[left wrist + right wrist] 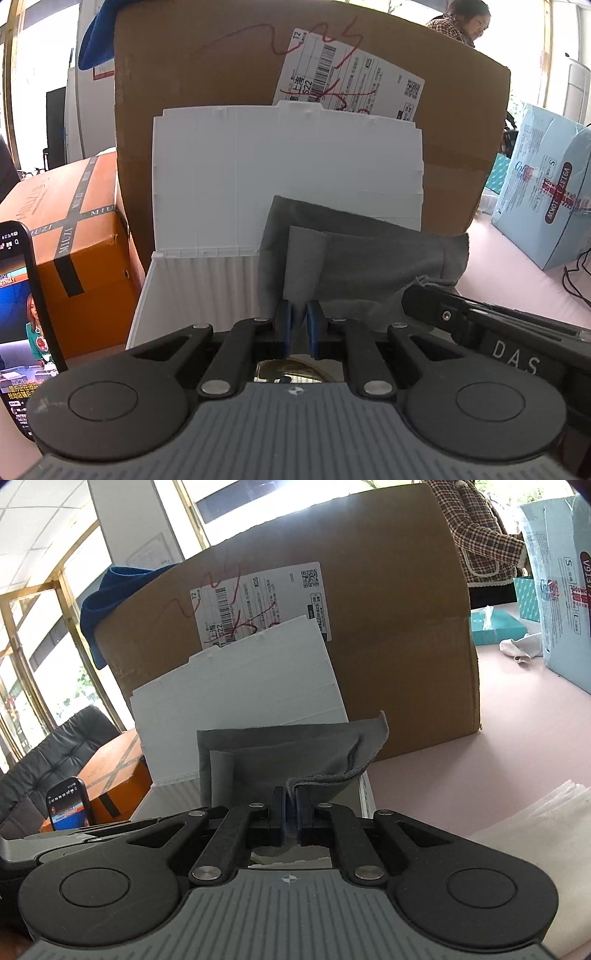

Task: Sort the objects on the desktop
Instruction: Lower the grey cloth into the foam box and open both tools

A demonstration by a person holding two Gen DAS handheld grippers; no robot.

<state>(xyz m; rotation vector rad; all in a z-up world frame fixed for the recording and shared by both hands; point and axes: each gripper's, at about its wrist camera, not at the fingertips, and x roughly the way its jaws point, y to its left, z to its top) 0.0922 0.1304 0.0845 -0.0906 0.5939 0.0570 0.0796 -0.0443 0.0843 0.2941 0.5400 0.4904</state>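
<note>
Left gripper [299,325]: jaws nearly shut, pinching grey cloth [362,254] near edge. Right gripper [291,808]: clamped on opposite corner. Cloth stretched between both, over white box [229,177], long axis left-right.

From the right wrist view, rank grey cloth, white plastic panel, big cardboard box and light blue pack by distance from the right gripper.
1. Grey cloth, pinched in the right gripper.
2. White plastic panel, behind the cloth.
3. Big cardboard box, behind the panel.
4. Light blue pack, far right.

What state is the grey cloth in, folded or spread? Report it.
Folded. The grey cloth shows a doubled layer and hangs between both shut grippers, left and right.
</note>
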